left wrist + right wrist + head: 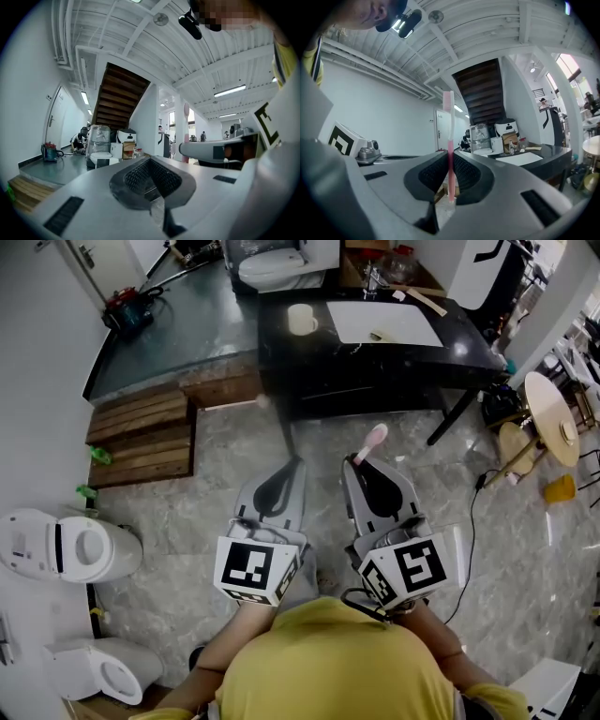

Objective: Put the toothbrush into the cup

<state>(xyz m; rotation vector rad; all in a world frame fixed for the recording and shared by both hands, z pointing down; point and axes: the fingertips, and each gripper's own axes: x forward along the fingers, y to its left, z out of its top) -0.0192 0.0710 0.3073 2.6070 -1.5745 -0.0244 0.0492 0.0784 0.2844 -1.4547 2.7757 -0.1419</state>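
1. The glossy black bench (464, 343) sits in the upper middle of the head view, well apart from me. Grey marble floor (234, 442) lies between us. I judge the walk over to it is not yet done.
2. My right tongs (362, 465), lower centre-right of the head view, are clamped on the toothbrush. In the right gripper view the handle is pinched between the ribbed pads (464, 173) and stands upright.
3. My left tongs (292, 465), just left of the right pair, are pressed together with nothing between them. The left gripper view shows the pads (138, 176) meeting on empty air.
4. The cream ceramic cup (302, 320) stands upright at the upper left of the bench, beside a white rectangular mat (384, 322). Nothing sticks out above its rim.
5. The slim pink plastic toothbrush (449, 140) is the task's thing. Its upper end pokes out past the right tongs towards the bench in the head view.
6. So the pickup is done. What is left is the carry, lining the brush up over the cup, lowering it in and letting go.
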